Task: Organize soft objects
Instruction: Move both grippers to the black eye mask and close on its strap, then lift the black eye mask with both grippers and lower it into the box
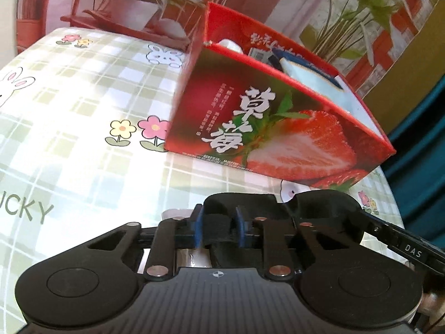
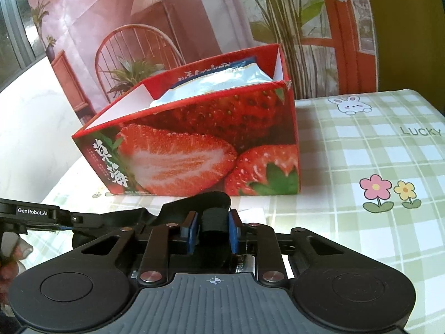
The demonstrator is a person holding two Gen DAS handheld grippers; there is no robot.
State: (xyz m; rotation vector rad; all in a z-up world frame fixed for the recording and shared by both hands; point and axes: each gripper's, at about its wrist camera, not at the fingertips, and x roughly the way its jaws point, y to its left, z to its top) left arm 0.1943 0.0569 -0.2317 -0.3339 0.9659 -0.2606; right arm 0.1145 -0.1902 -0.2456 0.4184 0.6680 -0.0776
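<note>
A red strawberry-print box (image 1: 278, 128) stands open on the checked tablecloth (image 1: 83, 128), just beyond both grippers; it also shows in the right wrist view (image 2: 205, 144). Inside it lie a pale blue soft pack (image 2: 222, 83) and some dark items (image 1: 267, 55). A black fabric piece (image 1: 250, 203) stretches between the grippers. My left gripper (image 1: 219, 228) is shut on one end of it. My right gripper (image 2: 213, 229) is shut on the other end (image 2: 214, 220), near the box's front wall.
The tablecloth (image 2: 375, 153) has bunny and flower prints and the word LUCKY. A printed backdrop with plants and a chair (image 2: 139, 53) stands behind the table. The table edge drops off at the right (image 1: 395, 208). A white object lies under my left gripper (image 1: 194, 258).
</note>
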